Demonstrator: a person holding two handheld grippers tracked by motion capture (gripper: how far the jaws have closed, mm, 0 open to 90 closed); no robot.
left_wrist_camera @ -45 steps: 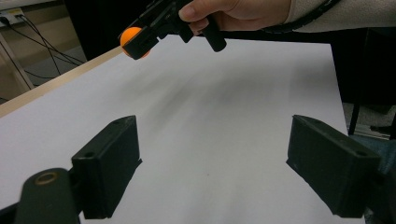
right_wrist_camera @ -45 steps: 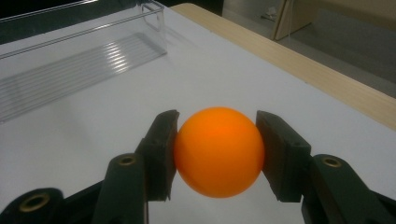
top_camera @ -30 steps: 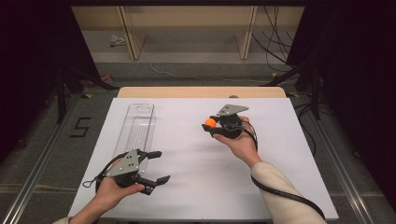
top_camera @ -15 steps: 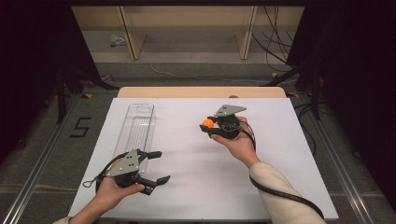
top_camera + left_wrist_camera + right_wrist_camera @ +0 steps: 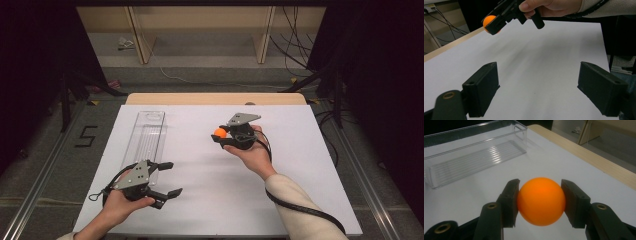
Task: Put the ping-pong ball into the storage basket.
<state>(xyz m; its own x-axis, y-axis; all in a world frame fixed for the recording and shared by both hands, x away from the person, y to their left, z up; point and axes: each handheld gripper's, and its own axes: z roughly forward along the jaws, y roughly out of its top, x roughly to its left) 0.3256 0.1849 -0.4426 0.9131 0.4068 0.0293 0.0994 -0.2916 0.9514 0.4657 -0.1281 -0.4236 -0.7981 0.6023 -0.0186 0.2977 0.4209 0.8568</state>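
We are holding the orange ball [image 5: 541, 201] in the right gripper [image 5: 222, 136], its two black jaws pressing on the ball from either side, as the right gripper view shows plainly. In the high view the ball [image 5: 219, 132] is sitting at the tip of that gripper, lifted off the white tabletop [image 5: 300, 165], over its middle and somewhat nearer the far edge than the near one. The right hand [image 5: 252, 152] is gripping the tool from behind, and its cable is trailing back along the sleeve toward the near right corner.

We are keeping the left gripper [image 5: 167, 178] near the near left corner, close above the surface, its jaws standing wide apart with nothing between them. In the left gripper view, bare white tabletop is lying between its two black jaws, and farther off the ball [image 5: 490, 23] is showing in the other gripper [image 5: 495, 23].

The clear plastic tray [image 5: 148, 131] is lying lengthwise along the left side of the tabletop, its far end close to the far left corner, well apart from the ball.
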